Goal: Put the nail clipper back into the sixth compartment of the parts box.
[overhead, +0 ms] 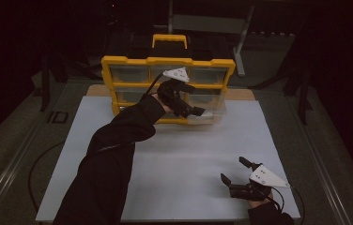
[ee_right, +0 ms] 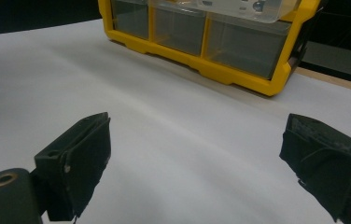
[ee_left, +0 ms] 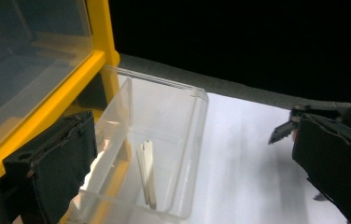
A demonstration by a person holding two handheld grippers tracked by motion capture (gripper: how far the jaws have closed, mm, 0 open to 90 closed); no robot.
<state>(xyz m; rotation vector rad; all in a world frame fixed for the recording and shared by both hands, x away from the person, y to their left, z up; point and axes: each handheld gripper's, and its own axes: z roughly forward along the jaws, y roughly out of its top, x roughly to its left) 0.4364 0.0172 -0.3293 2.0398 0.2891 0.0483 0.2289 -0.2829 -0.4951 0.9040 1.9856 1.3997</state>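
Overhead, we list the left gripper (overhead: 198, 111) at a clear drawer (overhead: 207, 114) pulled out of the yellow organizer (overhead: 167, 61); the right gripper (overhead: 233, 169) rests apart, jaws spread. In the left gripper view, our jaws gape, gripping nothing, the drawer (ee_left: 164, 135) between them holding pale sticks (ee_left: 146, 170). In the right gripper view, our jaws stand wide over the white sheet (ee_right: 164, 135).

Clear plastic drawer (ee_left: 164, 140), pulled out of yellow organizer (overhead: 118, 63), holding pale sticks (ee_left: 147, 172)

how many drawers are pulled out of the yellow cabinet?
1. A clear drawer sticks out at the bottom right of the cabinet, by the open left gripper. The other drawers look pushed in; the arm may hide some.
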